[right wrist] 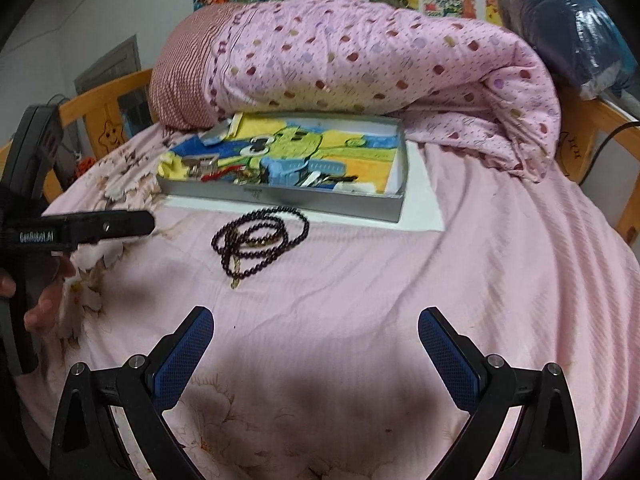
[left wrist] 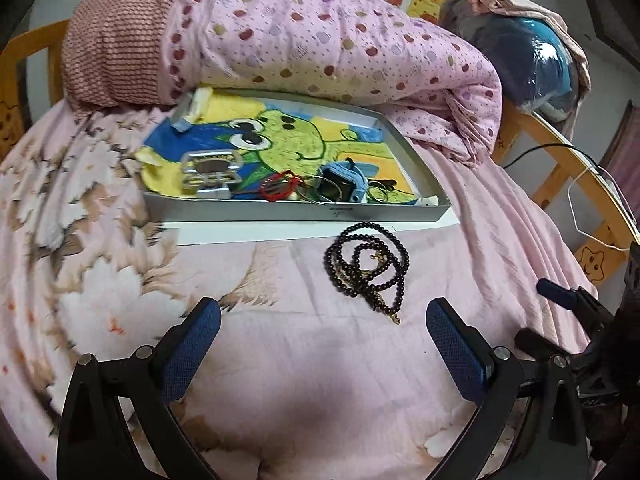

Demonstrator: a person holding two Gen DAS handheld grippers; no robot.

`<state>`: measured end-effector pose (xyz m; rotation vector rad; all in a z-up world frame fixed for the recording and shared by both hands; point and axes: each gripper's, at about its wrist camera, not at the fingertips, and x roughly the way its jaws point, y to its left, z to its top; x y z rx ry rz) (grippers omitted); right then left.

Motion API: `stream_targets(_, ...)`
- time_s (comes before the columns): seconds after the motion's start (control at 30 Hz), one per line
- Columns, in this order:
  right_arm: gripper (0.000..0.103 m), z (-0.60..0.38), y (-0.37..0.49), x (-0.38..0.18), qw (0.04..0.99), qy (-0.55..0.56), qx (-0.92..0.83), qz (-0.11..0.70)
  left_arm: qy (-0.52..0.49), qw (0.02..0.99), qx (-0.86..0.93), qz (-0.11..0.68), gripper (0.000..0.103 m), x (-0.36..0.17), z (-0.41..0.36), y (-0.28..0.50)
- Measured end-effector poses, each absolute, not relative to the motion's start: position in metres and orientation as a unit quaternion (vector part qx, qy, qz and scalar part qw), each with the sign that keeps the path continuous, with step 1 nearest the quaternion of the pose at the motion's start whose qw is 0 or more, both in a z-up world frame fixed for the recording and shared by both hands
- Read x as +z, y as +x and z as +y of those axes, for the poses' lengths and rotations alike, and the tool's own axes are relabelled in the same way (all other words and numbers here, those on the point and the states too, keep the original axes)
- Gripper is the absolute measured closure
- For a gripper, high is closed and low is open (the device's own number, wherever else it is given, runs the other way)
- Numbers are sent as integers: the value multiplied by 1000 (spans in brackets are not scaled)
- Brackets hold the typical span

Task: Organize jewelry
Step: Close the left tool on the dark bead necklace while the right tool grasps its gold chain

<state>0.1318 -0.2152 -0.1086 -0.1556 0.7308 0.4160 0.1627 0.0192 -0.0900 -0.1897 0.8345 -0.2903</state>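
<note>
A dark bead necklace lies coiled on the pink bedsheet in front of a grey tray; it also shows in the right wrist view before the tray. The tray holds a cartoon towel, a clear jewelry box, a red bracelet, a blue box and metal rings. My left gripper is open and empty, short of the necklace. My right gripper is open and empty, nearer than the necklace and to its right.
A rolled pink dotted quilt lies behind the tray. A wooden bed rail with cables runs along the right. The left gripper's body and the hand holding it show at the left of the right wrist view.
</note>
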Motion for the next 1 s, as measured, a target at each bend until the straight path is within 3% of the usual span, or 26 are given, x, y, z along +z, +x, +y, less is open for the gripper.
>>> stream_targets(0.13,0,-207,138,-121,901,-78,215,369,-108,890,-166,411,11,-99,19,174)
stream_targets(0.2,0,-204,141,-127,898,-78,219,374,-113,884,-179,417,23,-102,18,178)
stream_targets(0.27,0,-200,145,-131,894,-75,225,380,-117,877,-193,424,44,-106,17,183)
stream_targets(0.37,1,-193,147,-134,893,-80,233,377,-126,867,-215,431,57,-111,17,190)
stream_targets(0.53,17,-181,152,-142,884,-89,253,384,-142,856,-238,437,64,-122,16,206)
stream_targets(0.7,49,-168,156,-150,873,-95,271,394,-160,838,-250,458,72,-136,15,226)
stream_targets(0.9,67,-150,159,-153,864,-111,293,394,-156,822,-247,489,72,-143,10,240)
stream_targets(1.0,72,-143,162,-155,861,-116,298,395,-156,818,-242,498,72,-142,10,244)
